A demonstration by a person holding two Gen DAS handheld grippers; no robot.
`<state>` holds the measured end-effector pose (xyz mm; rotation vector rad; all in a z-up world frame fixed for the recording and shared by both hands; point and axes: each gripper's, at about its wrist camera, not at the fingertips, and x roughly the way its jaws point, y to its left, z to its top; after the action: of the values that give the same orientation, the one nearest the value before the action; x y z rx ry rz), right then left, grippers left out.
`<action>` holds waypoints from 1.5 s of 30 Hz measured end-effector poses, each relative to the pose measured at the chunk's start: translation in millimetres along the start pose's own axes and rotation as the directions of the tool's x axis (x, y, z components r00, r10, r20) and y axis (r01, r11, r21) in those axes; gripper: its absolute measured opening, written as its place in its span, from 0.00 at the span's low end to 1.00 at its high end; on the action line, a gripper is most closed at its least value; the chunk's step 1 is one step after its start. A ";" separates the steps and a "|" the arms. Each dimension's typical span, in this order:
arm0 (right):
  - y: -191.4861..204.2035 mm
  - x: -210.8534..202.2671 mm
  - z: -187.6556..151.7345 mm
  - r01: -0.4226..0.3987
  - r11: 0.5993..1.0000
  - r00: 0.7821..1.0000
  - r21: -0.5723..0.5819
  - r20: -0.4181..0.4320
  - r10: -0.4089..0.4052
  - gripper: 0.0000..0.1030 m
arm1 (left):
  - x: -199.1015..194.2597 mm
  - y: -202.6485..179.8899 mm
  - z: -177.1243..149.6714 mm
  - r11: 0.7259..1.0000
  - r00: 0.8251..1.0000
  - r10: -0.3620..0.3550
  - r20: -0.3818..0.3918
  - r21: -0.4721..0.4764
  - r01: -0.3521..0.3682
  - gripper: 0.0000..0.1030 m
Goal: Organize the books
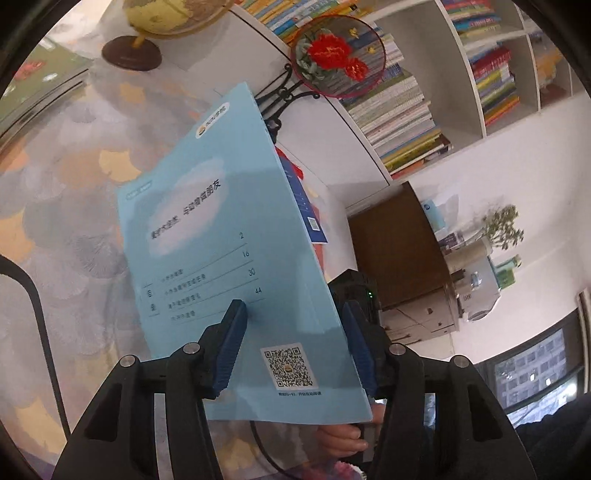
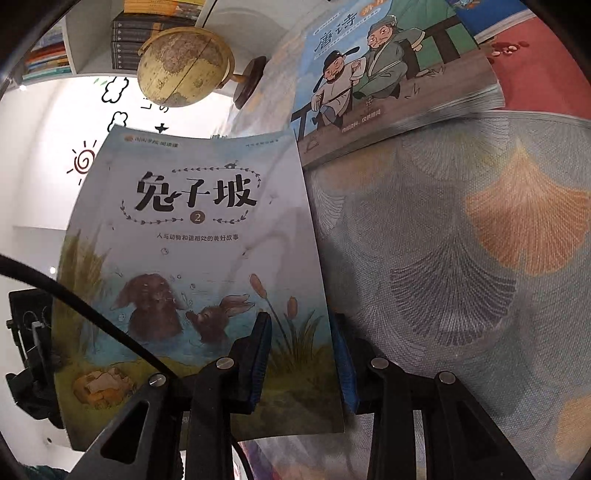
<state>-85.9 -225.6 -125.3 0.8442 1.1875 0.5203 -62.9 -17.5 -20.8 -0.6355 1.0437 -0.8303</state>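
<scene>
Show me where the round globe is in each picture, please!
Left wrist view: the globe is at the top edge, left of centre, on its dark round base, beyond the blue book.
Right wrist view: the globe is near the top, left of centre, tipped sideways, above the rabbit book.
Shared landmark: the leaf-patterned tablecloth.

Two close, downward-tilted wrist views; shared globe (image 1: 166, 18) (image 2: 184, 66), tablecloth (image 1: 55, 184) (image 2: 461, 258)
</scene>
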 end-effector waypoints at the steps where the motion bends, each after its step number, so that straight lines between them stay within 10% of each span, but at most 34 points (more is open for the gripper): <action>1: 1.7 0.3 1.2 0.004 1.000 1.000 -0.006 -0.001 -0.004 0.33 | -0.3 2.3 0.2 1.000 1.000 -0.013 0.001 -0.016 0.013 0.50; 8: 40.9 29.9 -1.4 0.023 0.994 0.999 -0.109 -0.046 -0.028 0.34 | -47.0 36.7 -16.7 0.992 0.997 -0.033 0.076 -0.116 0.041 0.50; 16: 102.2 88.5 -22.1 0.034 0.951 0.982 -0.306 -0.164 -0.088 0.34 | -102.0 115.6 -48.2 0.945 0.975 0.187 0.120 -0.292 -0.145 0.51; 23: 99.3 85.6 -22.8 0.213 0.906 0.959 -0.365 -0.101 -0.265 0.34 | -90.9 146.5 -77.7 0.913 0.973 0.214 0.082 -0.370 -0.170 0.51; 27: 95.4 87.4 -25.9 0.206 0.916 0.959 -0.345 -0.114 -0.258 0.34 | -89.5 138.8 -81.1 0.909 0.960 0.272 0.073 -0.348 -0.231 0.27; 33: 98.6 97.2 -36.2 0.188 0.913 0.959 -0.362 -0.135 -0.251 0.35 | -100.0 130.2 -81.9 0.911 0.961 0.254 0.113 -0.360 -0.199 0.17; 37: 86.3 94.3 -32.3 0.114 0.956 0.969 -0.269 -0.180 -0.167 0.38 | -104.7 122.5 -77.5 0.910 0.969 0.178 0.170 -0.404 -0.097 0.14; 40: 63.4 89.3 -28.7 -0.016 0.996 0.974 -0.090 -0.225 -0.004 0.61 | -109.9 121.4 -69.2 0.890 0.970 0.077 0.232 -0.454 0.038 0.14; 45: 33.4 87.7 -19.5 -0.230 0.963 0.945 0.142 -0.204 0.256 0.71 | -113.1 128.7 -57.6 0.828 0.963 -0.021 0.268 -0.536 0.167 0.14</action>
<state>-74.3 -134.6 -152.9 1.0630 1.3341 0.7687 -109.1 143.3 -89.3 -1.2677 1.0251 -0.5008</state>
